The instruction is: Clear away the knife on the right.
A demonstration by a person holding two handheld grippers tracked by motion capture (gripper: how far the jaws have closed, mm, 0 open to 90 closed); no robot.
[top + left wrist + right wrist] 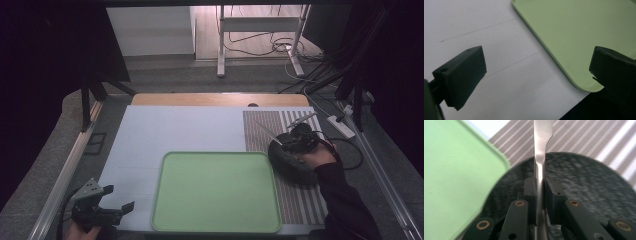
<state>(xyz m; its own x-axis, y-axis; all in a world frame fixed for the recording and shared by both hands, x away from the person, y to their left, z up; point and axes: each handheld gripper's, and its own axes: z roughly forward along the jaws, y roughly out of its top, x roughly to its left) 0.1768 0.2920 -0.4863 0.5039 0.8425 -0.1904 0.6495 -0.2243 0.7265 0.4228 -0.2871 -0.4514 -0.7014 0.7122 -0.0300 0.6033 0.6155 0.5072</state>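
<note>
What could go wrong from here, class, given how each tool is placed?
1. The right tongs pinch the thin metal utensil by its narrow handle; it could twist or slip out onto the dark plate beneath.
2. The plate sits close against the green tray; a swing of the utensil might knock its rim.
3. The left tongs hang open near the table's front edge, by the tray's corner, and could nudge it.

No text, label, brand, number or sign can be read in any of the three views.
</note>
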